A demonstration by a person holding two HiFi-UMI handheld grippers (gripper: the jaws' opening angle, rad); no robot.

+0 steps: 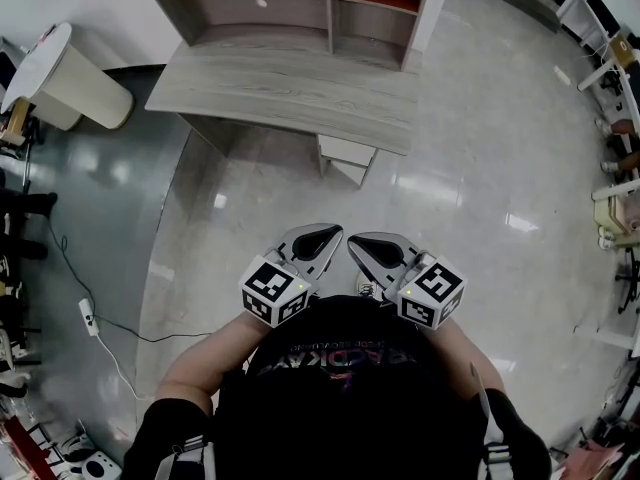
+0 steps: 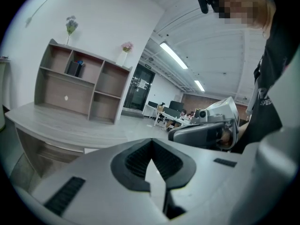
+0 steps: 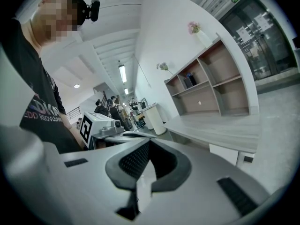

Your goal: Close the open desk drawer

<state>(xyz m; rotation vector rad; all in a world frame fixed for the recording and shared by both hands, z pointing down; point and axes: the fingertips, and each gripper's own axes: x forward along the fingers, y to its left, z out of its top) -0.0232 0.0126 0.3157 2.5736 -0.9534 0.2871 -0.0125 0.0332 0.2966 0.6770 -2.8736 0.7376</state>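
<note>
A grey wood desk stands ahead of me across the shiny floor. Its white drawer sticks out from under the right end, open. In the right gripper view the drawer front shows below the desk top. Both grippers hang close to my chest, well short of the desk. My left gripper is shut with nothing in it, its pads meeting. My right gripper is likewise shut and empty. Their tips point toward each other.
An open shelf unit sits on the desk's back. A round white stand is at the far left. A power strip with cable lies on the floor to my left. White furniture lines the right side.
</note>
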